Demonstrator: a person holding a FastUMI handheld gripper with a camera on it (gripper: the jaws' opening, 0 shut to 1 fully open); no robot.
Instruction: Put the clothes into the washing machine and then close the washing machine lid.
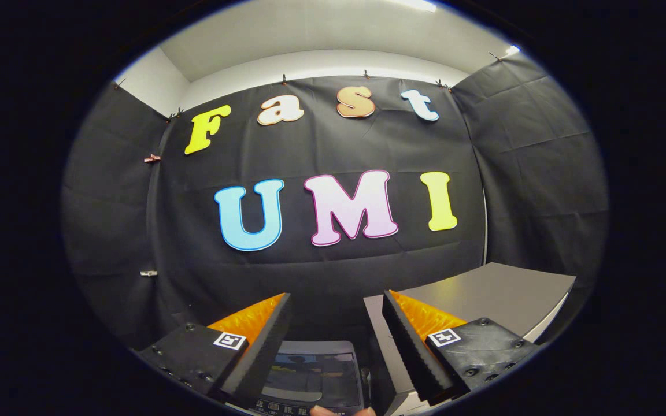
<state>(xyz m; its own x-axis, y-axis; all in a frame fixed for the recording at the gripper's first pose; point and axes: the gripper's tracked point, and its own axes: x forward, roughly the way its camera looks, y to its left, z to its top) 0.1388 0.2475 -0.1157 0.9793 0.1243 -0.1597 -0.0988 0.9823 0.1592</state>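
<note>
The tongs stand wide open, with a broad gap between the two fingers and nothing held. They are raised and aimed level at the booth wall, not down at the work. Each finger body carries a small square black-and-white marker tag; its pattern is not readable as text.

Below and between the fingers lies the washing machine, seen from above: a dark glossy lid panel with a pale rim and a row of small controls at its near edge. The control markings are too small to read. A fingertip shows at that near edge. Beyond the right finger, a grey tabletop extends toward the wall.
</note>
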